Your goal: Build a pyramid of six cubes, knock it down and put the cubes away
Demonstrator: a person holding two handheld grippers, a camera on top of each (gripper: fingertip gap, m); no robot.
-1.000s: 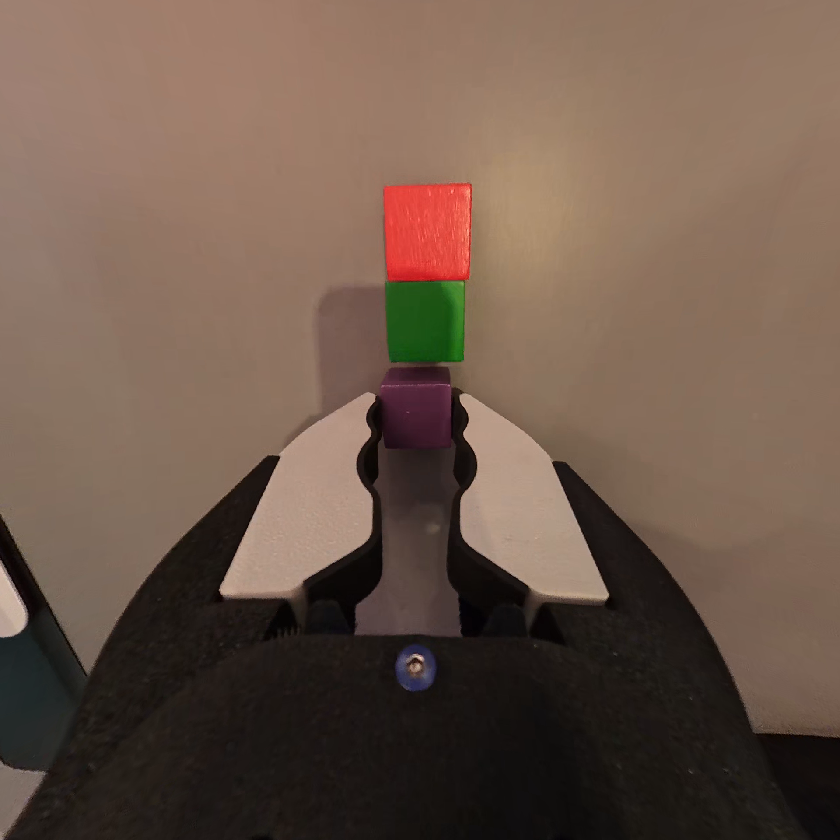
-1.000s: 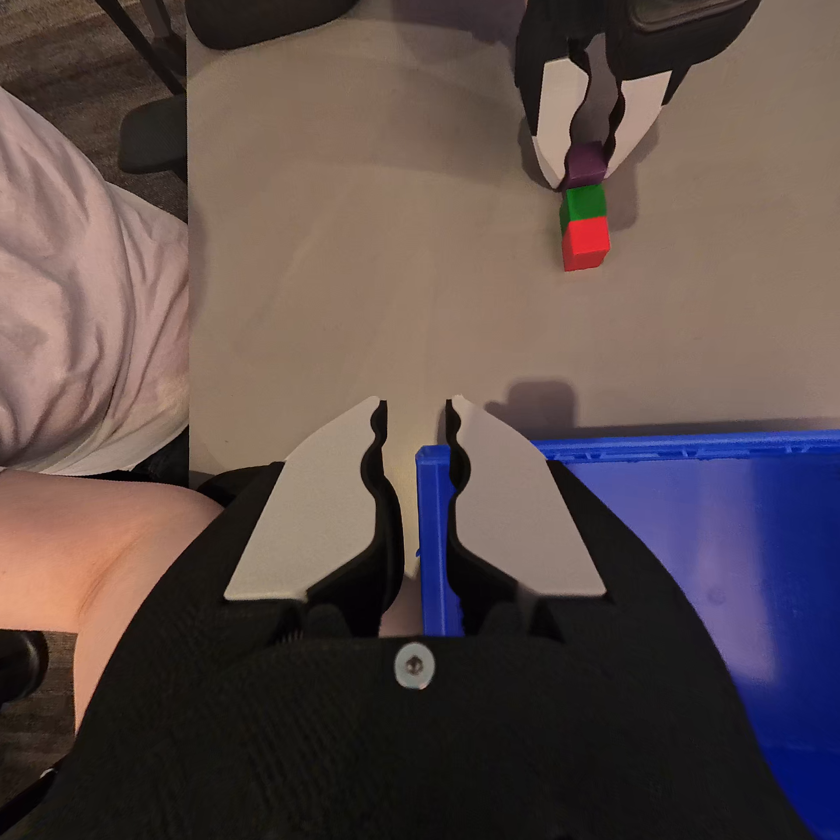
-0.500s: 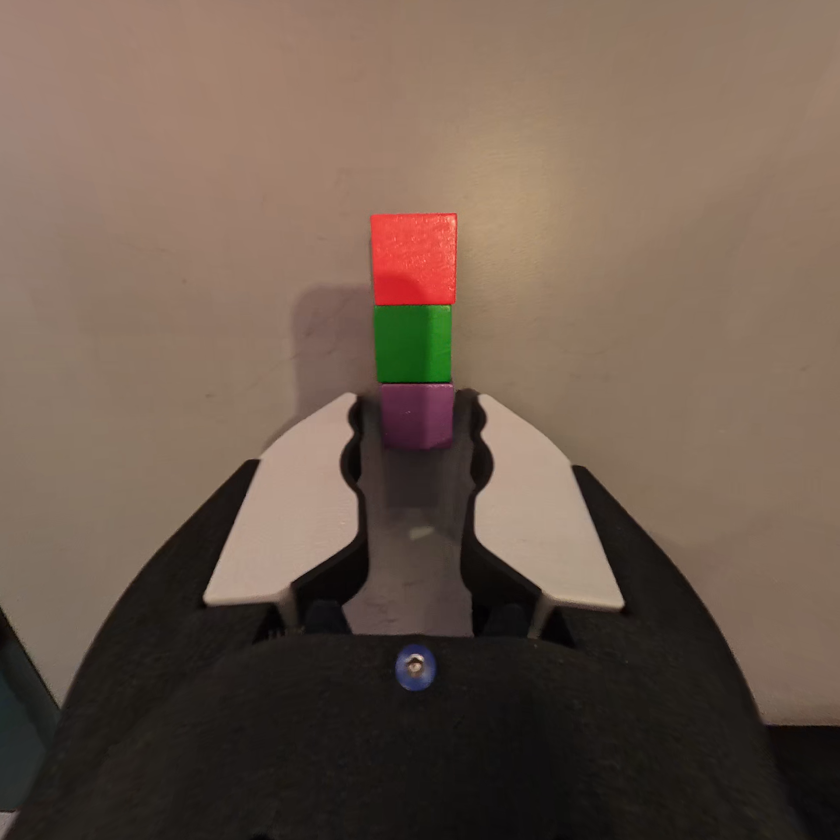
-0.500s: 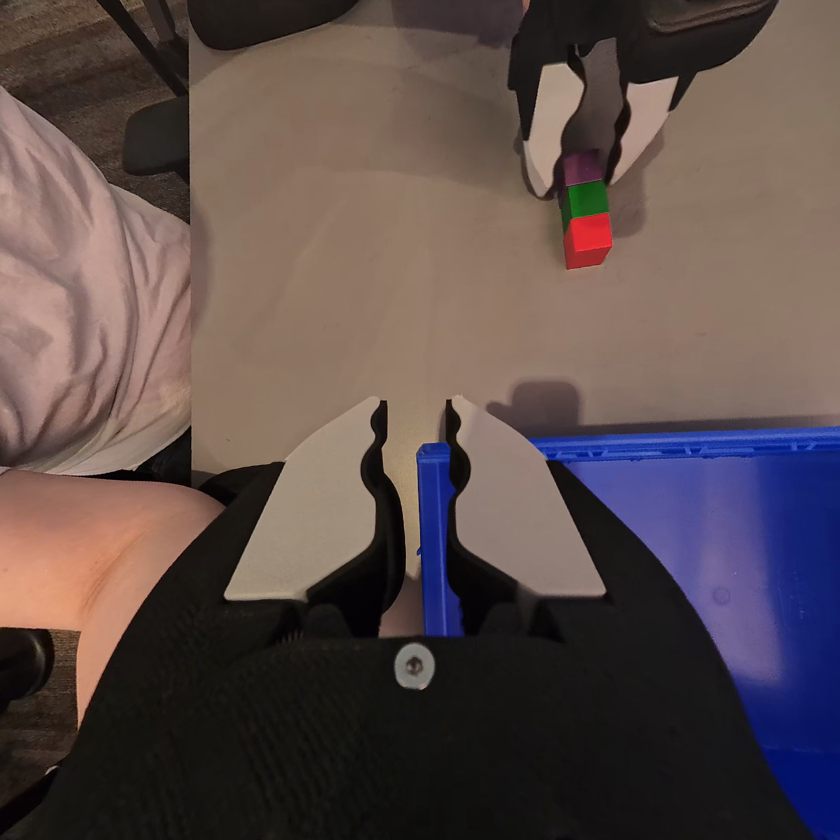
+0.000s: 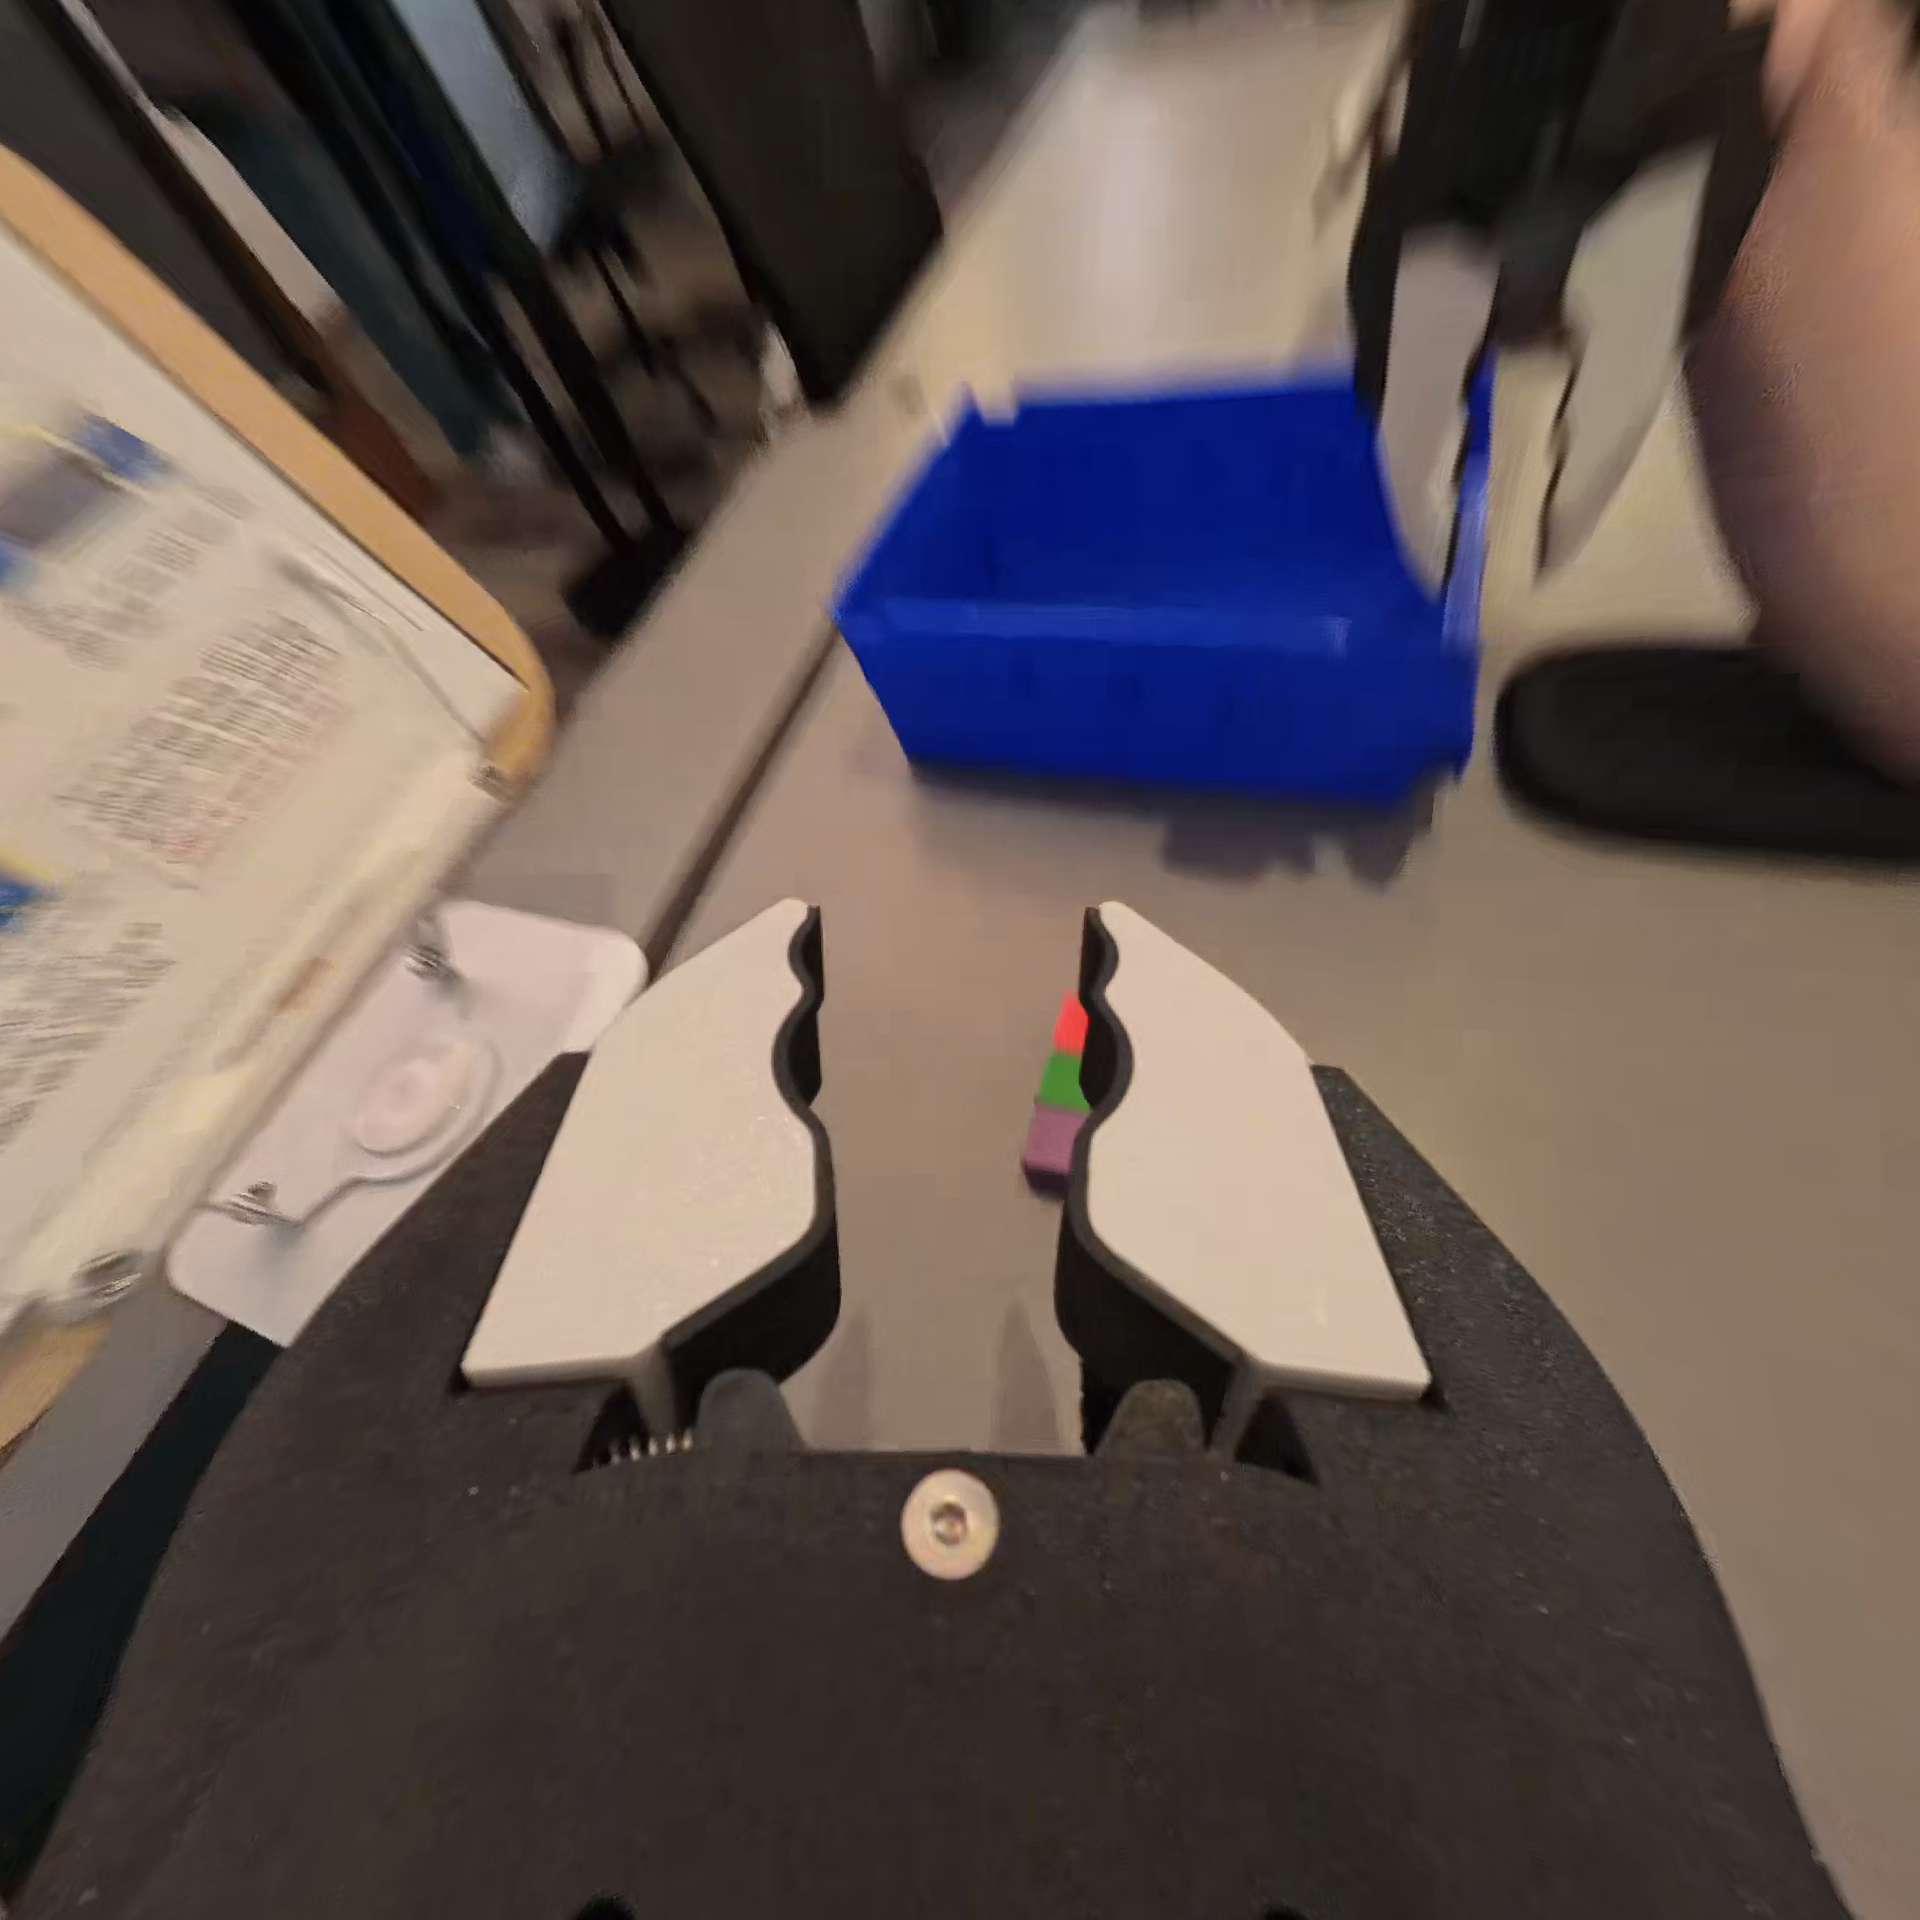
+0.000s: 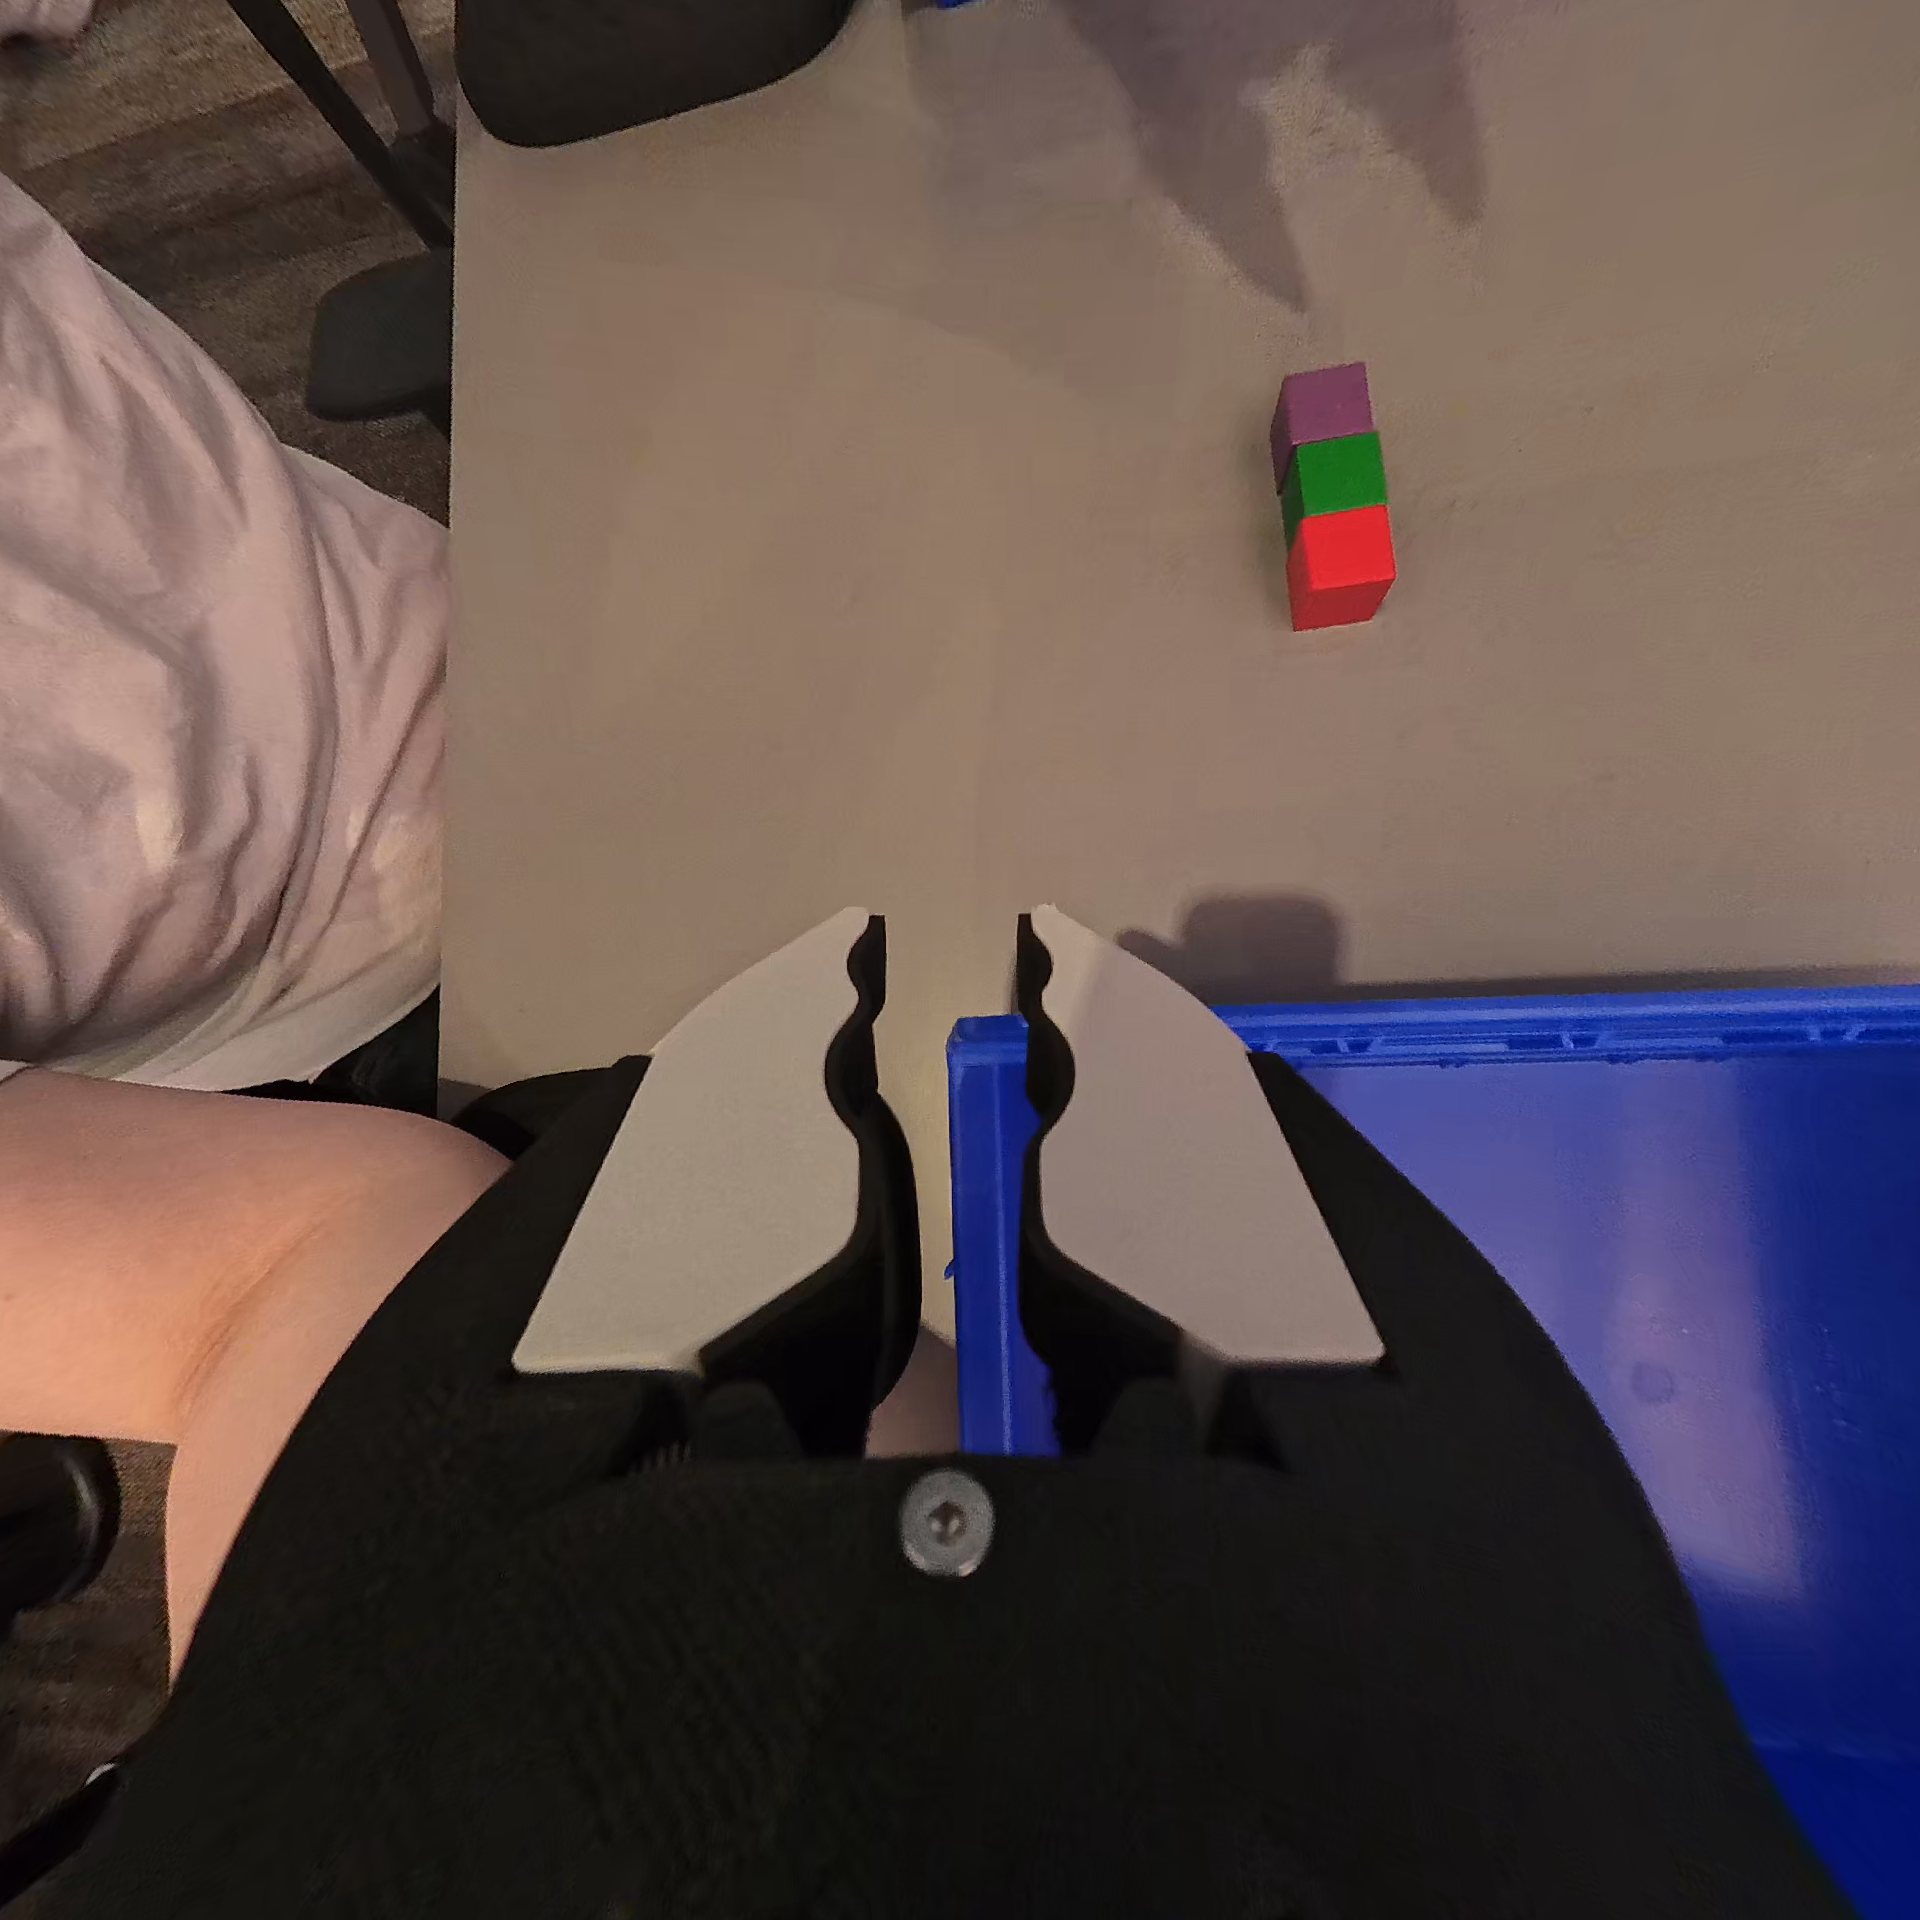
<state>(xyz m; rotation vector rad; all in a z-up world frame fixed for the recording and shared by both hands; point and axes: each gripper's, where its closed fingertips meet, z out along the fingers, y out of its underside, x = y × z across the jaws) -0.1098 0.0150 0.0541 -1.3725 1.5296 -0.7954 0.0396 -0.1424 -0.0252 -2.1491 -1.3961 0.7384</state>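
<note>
Grey table with 3 cubes in a touching row: purple cube, green cube, red cube.

Only in the left wrist view are a blurred printed sheet and the blue bin's outside seen; the row is half hidden behind the left gripper, spread wide and empty. The right gripper, slightly parted and empty, is held over the bin's corner.

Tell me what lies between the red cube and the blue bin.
Nothing: in the right wrist view, only bare grey tabletop lies between the red cube and the blue bin rim.
</note>
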